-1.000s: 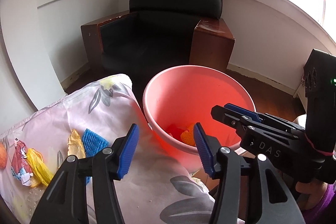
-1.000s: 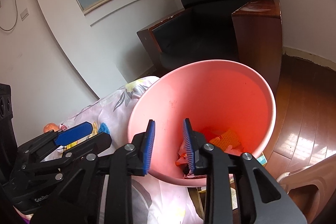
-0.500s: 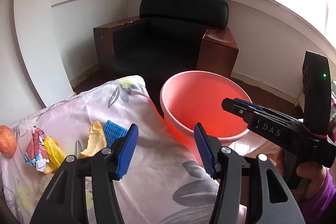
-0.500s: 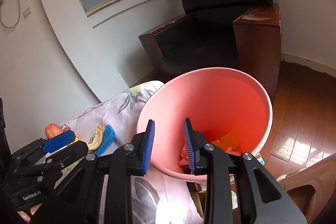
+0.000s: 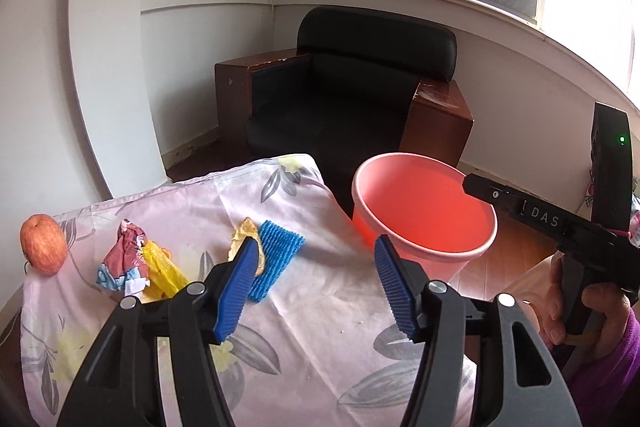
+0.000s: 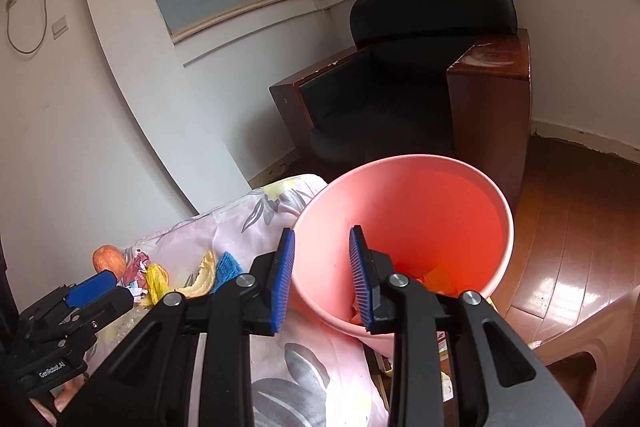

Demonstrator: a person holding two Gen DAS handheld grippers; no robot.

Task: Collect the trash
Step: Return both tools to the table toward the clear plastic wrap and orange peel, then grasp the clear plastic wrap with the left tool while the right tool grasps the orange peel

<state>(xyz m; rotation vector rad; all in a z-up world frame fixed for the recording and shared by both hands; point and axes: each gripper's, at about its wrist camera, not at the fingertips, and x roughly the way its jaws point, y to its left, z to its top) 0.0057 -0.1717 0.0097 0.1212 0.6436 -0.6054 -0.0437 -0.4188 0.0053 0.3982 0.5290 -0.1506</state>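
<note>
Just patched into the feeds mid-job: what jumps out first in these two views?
The pink bucket dominates, standing off the table's right edge with orange scraps at its bottom. Left of it, on the floral tablecloth, lie a blue foam net, a yellowish peel, crumpled wrappers and an apple. Both the left gripper and right gripper hover with jaws open, empty.
</note>
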